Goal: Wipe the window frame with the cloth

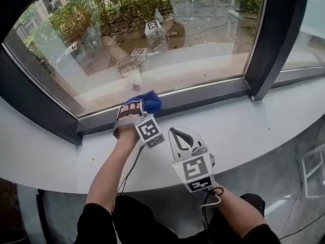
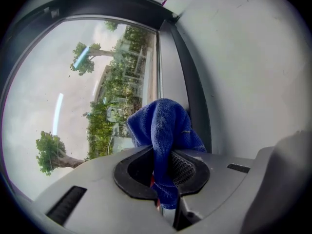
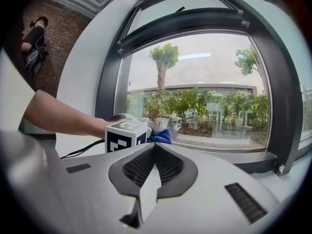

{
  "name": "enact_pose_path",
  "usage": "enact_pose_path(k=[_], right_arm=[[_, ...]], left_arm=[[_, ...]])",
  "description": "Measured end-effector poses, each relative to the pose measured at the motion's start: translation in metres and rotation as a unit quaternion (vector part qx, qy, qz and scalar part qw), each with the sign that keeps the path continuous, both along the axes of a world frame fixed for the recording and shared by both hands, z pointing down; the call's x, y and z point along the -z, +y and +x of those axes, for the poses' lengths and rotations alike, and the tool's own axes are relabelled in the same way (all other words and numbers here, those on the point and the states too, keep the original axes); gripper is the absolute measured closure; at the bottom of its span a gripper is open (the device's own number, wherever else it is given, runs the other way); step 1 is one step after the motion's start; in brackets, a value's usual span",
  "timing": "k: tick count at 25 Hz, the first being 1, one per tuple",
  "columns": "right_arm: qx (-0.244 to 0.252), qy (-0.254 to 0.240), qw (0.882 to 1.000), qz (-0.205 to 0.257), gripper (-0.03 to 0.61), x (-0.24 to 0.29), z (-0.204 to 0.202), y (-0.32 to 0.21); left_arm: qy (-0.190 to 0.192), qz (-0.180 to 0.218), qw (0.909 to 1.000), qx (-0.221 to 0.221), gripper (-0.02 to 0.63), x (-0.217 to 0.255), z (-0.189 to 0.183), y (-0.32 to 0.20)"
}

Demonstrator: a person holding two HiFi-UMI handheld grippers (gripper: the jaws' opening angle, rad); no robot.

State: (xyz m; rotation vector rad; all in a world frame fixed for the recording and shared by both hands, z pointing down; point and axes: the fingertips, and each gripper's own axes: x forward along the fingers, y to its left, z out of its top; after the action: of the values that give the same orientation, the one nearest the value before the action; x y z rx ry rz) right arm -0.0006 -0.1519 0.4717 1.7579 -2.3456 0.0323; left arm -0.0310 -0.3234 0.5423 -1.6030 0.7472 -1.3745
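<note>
The blue cloth (image 1: 146, 101) (image 2: 165, 130) is bunched against the bottom bar of the dark window frame (image 1: 203, 93) (image 2: 197, 101), just below the glass (image 1: 152, 29). It sits towards the left end of that bar. The left claw (image 1: 136, 110) (image 2: 163, 172) pinches it: in the left gripper view a fold of cloth runs down between the two black pads, and the rest puffs out past the tips towards the pane. The left forearm (image 1: 109, 172) reaches forward over the white sill (image 1: 269, 118), with the marker cube facing up. The right claw (image 1: 179, 134) (image 3: 153, 152) is just beside the left one and nearer the person, over the sill and apart from the frame. Its pads are pressed together at the tips with nothing between them. From the right gripper view the cloth (image 3: 161, 136) shows beyond the left cube, with the frame (image 3: 229, 156) running along behind it. Trees and shrubs stand outside the glass.
</note>
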Motion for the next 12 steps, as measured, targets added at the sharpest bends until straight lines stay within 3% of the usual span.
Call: enact_pose_path(k=[12], right_arm=[[-0.039,-0.047,0.998,0.003,0.572,-0.002,0.085,0.003]], left_arm=[[-0.001,0.001,0.9999,-0.011,0.560,-0.004,0.062,0.006]])
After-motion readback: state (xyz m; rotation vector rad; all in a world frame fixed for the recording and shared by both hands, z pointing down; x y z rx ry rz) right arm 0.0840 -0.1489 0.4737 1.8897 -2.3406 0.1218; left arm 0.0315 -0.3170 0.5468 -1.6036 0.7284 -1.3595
